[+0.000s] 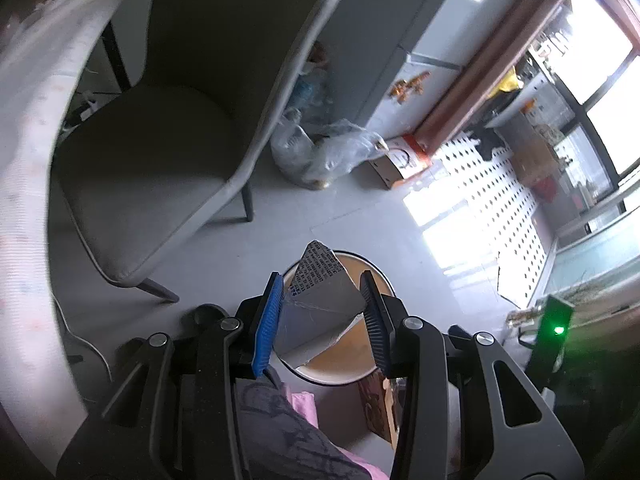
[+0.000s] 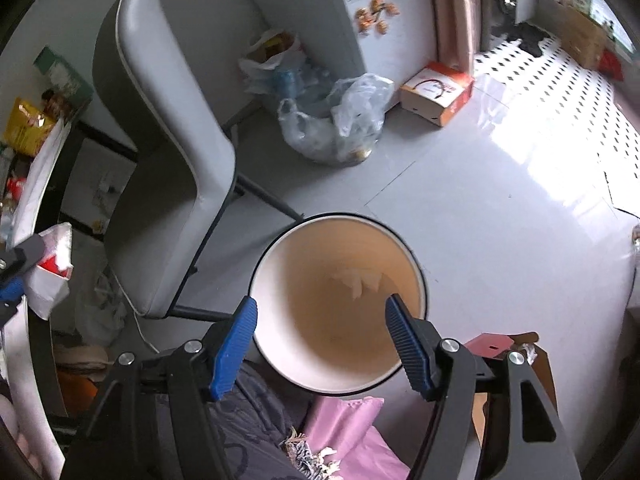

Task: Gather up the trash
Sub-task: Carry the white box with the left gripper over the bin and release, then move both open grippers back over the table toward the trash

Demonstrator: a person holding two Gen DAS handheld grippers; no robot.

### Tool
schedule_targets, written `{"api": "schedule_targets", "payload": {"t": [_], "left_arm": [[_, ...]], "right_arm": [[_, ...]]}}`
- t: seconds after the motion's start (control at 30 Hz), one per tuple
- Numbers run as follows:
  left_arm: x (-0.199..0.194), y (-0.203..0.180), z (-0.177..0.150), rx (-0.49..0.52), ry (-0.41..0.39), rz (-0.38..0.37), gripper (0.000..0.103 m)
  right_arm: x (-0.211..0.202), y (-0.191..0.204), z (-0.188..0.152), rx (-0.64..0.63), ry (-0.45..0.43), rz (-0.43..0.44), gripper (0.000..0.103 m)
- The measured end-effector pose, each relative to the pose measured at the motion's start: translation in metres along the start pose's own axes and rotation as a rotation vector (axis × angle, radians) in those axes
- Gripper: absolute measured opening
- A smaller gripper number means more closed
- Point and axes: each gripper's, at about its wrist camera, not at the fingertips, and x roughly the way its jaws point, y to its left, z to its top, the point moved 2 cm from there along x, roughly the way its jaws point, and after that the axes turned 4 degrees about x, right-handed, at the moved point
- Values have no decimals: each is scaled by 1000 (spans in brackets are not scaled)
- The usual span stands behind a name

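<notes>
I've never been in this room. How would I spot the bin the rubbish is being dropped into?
Find the grey chair on the pale tiled floor; the bin stands just beside its legs. It is a round, open bucket with a white rim edged in black and a tan inside, unlike the crumpled clear plastic bags farther back by the fridge.

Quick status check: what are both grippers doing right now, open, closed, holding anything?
Left gripper: jaws shut on a flattened silver carton, above the round bin.
Right gripper: jaws open, empty, above the same bin.
</notes>
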Motion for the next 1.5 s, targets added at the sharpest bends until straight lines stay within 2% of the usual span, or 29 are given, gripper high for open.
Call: {"api": "schedule_targets", "payload": {"t": [0.1,0.2,0.23,0.3,0.4,0.6,0.73,1.0,1.13,1.3,1.5], "left_arm": [[8,-9,-3,12,24,-27,40],[14,-23,-2,16,35,-72,42],[14,-26,-2,16,33,-98,48],[10,-31,0,17,24,-138,81],[-8,-28,5,30,-32,-115,95],[-60,3,19,20,-152,-56,97],[-101,26,21,-4,-249,-2,97],[-178,73,5,-70,-448,76,97],[-206,101,-8,-120,-522,110,97],[-232,138,-32,-185,-574,152,97],[-252,180,-59,-262,-580,212,97]], "right_arm": [[-19,-12,3,24,-40,-18,74],[-37,-24,5,53,-76,-32,76],[-41,-28,6,63,-85,-37,76],[-47,-30,8,72,-98,-41,76],[-52,-24,11,62,-101,-32,78],[-68,26,13,-39,-162,-3,91],[-82,59,14,-93,-193,37,95],[-113,138,3,-223,-231,143,95],[-124,181,-7,-290,-251,201,95],[-132,223,-23,-360,-245,244,95],[-135,267,-43,-434,-233,274,95]]}}
